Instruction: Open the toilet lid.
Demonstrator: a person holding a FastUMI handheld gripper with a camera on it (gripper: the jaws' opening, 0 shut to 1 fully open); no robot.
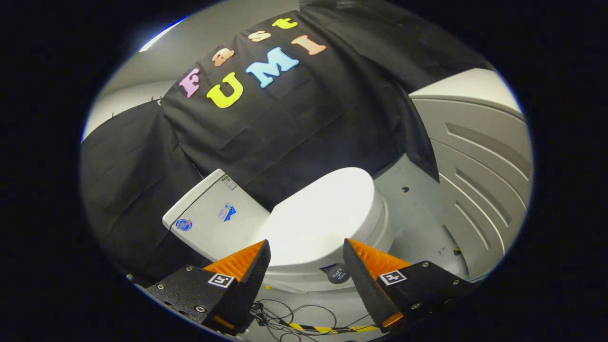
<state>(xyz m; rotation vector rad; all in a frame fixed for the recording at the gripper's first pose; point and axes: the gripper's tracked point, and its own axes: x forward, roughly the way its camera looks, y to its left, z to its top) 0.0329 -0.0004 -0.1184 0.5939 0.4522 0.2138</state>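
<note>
**Lid down, lying just ahead of spread fingers**

The gripper has its fingers spread wide apart with nothing between them but open air; they grasp nothing and touch nothing. Through the gap between the tips shows the front of the toilet lid, which lies flat and closed on the toilet bowl. The lid sits just ahead of the fingers and a little below them, apart from both tips.

What the coming move turns on is how the lid lies. Its long axis runs from its front rim, the part nearest the fingers, back and away toward the tank, which stands behind it against the black cloth wall. The whole view is rolled, so the toilet looks tilted, with the tank off toward the left finger's side and the rounded body of the lid leaning toward the right finger's side. The hinge, judged from that layout, should be at the tank end, so the free edge to lift would be the near rim. That rim is bright and washed out, and whether there is a lip or gap to hook under cannot be made out.

Beyond the toilet, on the right finger's side, a grey moulded panel stands on the floor. Below the fingers, loose cables and a strip of yellow-and-black tape lie on the floor in front of the bowl.
</note>
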